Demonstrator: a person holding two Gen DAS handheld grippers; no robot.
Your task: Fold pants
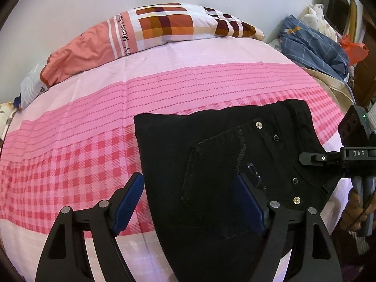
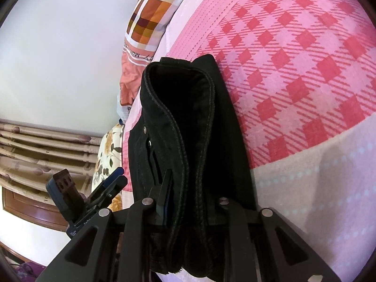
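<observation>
Bed sheet [image 1: 94,127]: pink, with dotted stripes and a red gingham band; fills most of the left wrist view.
Pillow [image 1: 150,30]: at 12 o'clock in the left wrist view, against the pale wall; salmon panel at its left, brown and orange checks at its right.
Left tool [image 1: 188,202]: at 6 o'clock in its own view, jaws standing wide apart with nothing clamped. The left blue pad [image 1: 128,203] hangs over bare sheet just beside the cloth's edge; the right pad is over the black cloth.
Pants [image 1: 230,164]: black, folded, lying flat on the bed from centre toward 4 o'clock in the left wrist view. Back pocket, sequin trim and metal rivets face up.
Right tool [image 1: 310,158]: comes in at 3 o'clock in the left wrist view, its tip at the waistband edge. In its own view the jaws are drawn close and clamped on the thick waistband, which is lifted and curls open above them.
Clothes pile [image 1: 312,47]: blue checked fabric at 2 o'clock in the left wrist view, past the bed's far corner.
Hand [image 1: 354,211]: partly seen at 4 o'clock, holding the right tool's grip.
</observation>
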